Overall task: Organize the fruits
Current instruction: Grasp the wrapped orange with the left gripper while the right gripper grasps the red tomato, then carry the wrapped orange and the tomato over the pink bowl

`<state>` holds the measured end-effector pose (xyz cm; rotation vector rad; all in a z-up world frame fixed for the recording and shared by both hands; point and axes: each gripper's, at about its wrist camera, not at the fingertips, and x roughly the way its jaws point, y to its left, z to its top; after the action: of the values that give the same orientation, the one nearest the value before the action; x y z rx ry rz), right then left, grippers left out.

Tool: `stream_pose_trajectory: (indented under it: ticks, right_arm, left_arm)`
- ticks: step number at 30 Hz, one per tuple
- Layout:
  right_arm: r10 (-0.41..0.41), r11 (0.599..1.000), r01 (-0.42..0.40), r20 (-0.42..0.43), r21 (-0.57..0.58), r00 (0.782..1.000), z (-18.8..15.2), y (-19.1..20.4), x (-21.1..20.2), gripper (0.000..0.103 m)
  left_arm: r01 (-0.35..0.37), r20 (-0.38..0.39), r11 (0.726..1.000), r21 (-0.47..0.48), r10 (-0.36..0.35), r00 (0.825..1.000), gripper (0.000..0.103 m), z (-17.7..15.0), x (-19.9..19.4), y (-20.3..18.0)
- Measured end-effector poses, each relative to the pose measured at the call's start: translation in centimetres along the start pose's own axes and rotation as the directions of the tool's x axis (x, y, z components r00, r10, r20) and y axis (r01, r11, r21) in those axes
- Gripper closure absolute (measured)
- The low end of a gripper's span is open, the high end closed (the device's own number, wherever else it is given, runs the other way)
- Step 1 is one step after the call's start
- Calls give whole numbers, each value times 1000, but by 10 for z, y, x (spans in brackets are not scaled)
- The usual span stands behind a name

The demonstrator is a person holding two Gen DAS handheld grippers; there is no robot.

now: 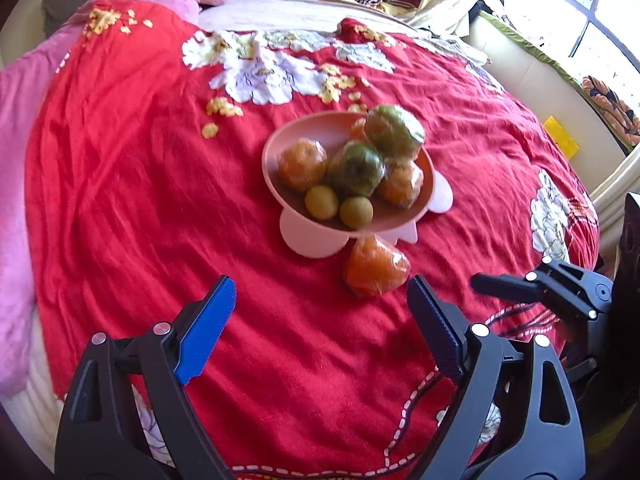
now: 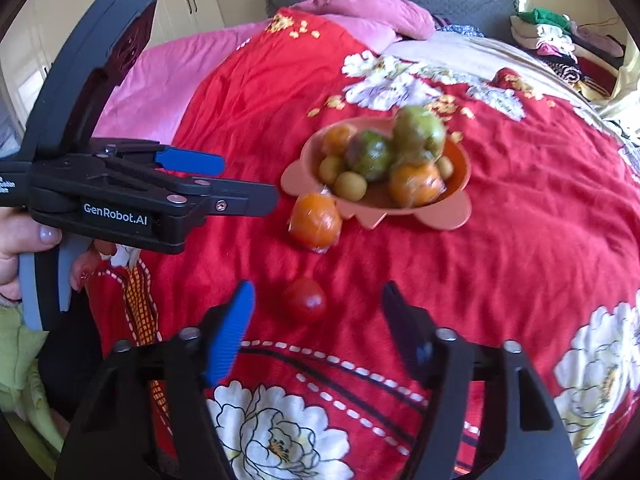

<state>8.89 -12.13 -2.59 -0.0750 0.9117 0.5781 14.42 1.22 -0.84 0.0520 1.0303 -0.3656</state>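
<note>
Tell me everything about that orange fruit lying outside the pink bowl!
The orange fruit is round, mandarin-like and wrapped in shiny, crinkly clear film bunched at one end. It lies on the red flowered bedspread, right against the scalloped foot of the pink bowl, not inside it. Nothing grips it: the left hand-held gripper sits open nearby, its dark pad close to the fruit but apart. A small red fruit lies farther off.

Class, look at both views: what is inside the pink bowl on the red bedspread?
The pink bowl holds wrapped orange fruits, wrapped green fruits and small yellow-green fruits. Whatever lies beneath the pile is covered, so the exact count is unclear.
</note>
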Motion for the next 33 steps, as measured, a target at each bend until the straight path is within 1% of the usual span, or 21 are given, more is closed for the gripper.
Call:
stream_pose_trajectory:
  ticks: [1,3,5,7,9,11,12,15,16,17,20,21,22,28,33]
  right_arm:
    - [10,1000,-10,-6,-3,1000,-1,1,4,55]
    - [10,1000,-10,-22,-4,1000,-3,2,10,60]
    - [13,1000,-13,-29,-10,999,-3,2,15,66]
    - [24,1000,-24,-42,-14,999,-4,2,22,75]
    - [28,1000,-29,-46,-11,999,-6,1,26,76]
    - [40,999,-40,-44,-5,998,-7,-2,24,76]
    - [57,998,-57,-44,11,997,-8,-6,19,77]
    - [53,998,-51,-35,44,998,-14,-17,5,77]
    - [55,997,-53,-33,58,998,-15,-22,0,77]
    - [53,996,-51,-28,68,998,-16,-26,-4,77]
    - [36,995,-36,-2,95,999,-16,-38,-17,77]
    - [36,993,-37,9,110,999,-14,-43,-21,77]
    - [33,993,-35,15,117,999,-14,-46,-24,77]
    - [30,991,-38,64,127,997,0,-56,-37,77]
    - [38,993,-48,93,110,995,16,-56,-38,77]
  left_arm:
    - [5,-6,1000,2,-5,1000,23,-1,2,-1]
    - [17,-16,1000,2,-17,1000,27,-2,6,-2]
    - [27,-18,1000,3,-27,999,29,-1,8,-3]
    - [38,-22,999,6,-38,999,33,0,11,-6]
    - [52,-30,999,12,-51,998,39,0,14,-9]
    - [68,-44,997,22,-67,997,42,1,19,-15]
    - [74,-50,997,27,-73,996,46,1,22,-17]
    - [97,-70,995,34,-94,993,50,2,34,-25]
    - [97,-79,995,36,-94,992,51,2,39,-28]
    - [98,-84,994,37,-95,992,56,3,42,-29]
    - [87,-85,996,37,-83,993,60,6,50,-32]
    - [82,-84,996,37,-79,993,64,7,52,-32]
    - [74,-88,996,44,-70,994,66,8,54,-32]
    - [87,-85,995,42,-83,993,68,9,48,-26]
    - [89,-40,995,39,-88,995,68,12,22,-19]
